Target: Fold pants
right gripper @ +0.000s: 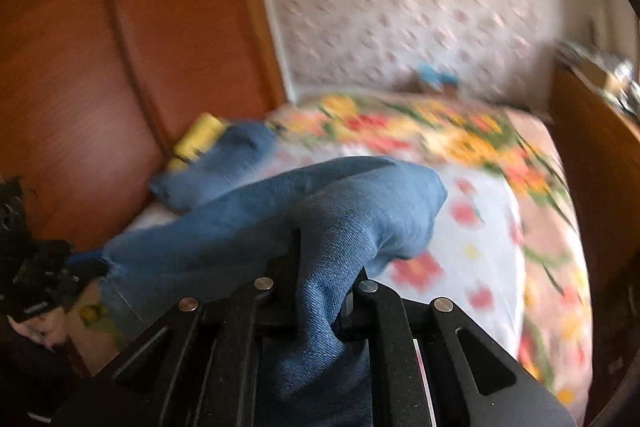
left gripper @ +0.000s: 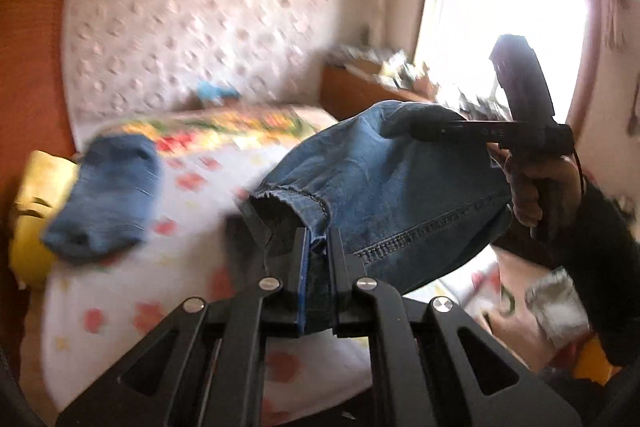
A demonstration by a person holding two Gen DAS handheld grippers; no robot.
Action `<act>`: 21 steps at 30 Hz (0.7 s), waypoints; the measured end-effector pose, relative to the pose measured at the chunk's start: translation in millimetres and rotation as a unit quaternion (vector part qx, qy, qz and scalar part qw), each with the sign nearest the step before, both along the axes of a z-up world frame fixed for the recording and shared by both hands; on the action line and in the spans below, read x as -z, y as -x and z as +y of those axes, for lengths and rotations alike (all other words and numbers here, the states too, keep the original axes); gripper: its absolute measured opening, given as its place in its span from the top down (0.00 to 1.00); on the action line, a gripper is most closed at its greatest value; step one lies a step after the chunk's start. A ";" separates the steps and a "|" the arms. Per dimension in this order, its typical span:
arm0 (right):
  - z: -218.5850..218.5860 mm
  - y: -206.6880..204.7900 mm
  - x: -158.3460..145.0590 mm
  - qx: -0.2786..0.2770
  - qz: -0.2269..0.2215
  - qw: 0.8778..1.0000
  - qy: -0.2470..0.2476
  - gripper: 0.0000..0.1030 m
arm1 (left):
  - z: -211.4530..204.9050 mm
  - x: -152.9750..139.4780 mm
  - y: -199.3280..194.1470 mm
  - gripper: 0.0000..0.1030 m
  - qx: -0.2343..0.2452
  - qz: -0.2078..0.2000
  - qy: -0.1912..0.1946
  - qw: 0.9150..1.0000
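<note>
Holding the denim pants [left gripper: 384,179] up off the bed [left gripper: 208,187], the person has both tools clamped on the cloth, which looks like the lift-and-spread step that comes ahead of a fold. The left gripper [left gripper: 318,259] has its fingers narrowed hard onto a hemmed edge, apparently a leg opening, with the stitched rim bunched just above the grip. The right gripper [right gripper: 320,291] has its fingers pinched on a thick wad of the same denim, which drapes back over the tool toward the camera; from the left wrist view that tool is seen gripping the far end of the garment, with the person's hand [left gripper: 536,187] around its handle. Taking the pants at two ends this way would let the fabric hang and straighten between them, so it can be laid flat. A second blue garment [left gripper: 108,195] lies on the floral sheet near a yellow pillow [left gripper: 36,187] by the wooden wall, well apart from the held pair. Both views are blurred, so finer creases cannot be read.
</note>
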State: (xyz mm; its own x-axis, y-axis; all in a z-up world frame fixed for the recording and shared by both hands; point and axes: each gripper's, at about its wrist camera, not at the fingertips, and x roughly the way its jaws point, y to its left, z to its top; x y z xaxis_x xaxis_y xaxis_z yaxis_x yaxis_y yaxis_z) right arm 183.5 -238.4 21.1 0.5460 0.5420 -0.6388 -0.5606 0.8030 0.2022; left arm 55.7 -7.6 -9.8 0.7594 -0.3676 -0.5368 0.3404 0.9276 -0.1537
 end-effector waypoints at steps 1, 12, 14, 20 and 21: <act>-10.2 -1.4 13.6 0.014 0.014 1.000 0.011 0.91 | -10.4 11.6 -5.9 0.94 0.007 0.014 -0.007 1.000; -63.3 17.9 74.8 0.090 0.049 0.994 0.046 0.41 | -14.4 42.5 -24.7 0.91 -0.029 0.059 0.002 0.998; -65.6 18.6 79.0 0.087 0.051 0.994 0.038 0.40 | -17.4 40.0 -25.4 0.90 -0.030 0.053 0.008 0.998; -78.8 26.6 99.1 0.083 0.075 0.994 0.011 0.40 | -47.8 33.2 -43.3 0.90 -0.004 0.045 0.002 0.999; -80.4 27.7 101.0 0.083 0.078 0.993 0.005 0.40 | -54.8 31.8 -46.6 0.90 0.002 0.045 -0.001 0.999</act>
State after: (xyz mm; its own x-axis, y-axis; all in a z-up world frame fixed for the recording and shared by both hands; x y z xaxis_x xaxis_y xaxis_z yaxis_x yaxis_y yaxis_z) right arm 155.8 -318.8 -79.9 0.5207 0.4462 -0.7279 -0.3829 0.8840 0.2680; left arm 102.3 -62.4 -41.6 0.7063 -0.3700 -0.6035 0.3292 0.9264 -0.1826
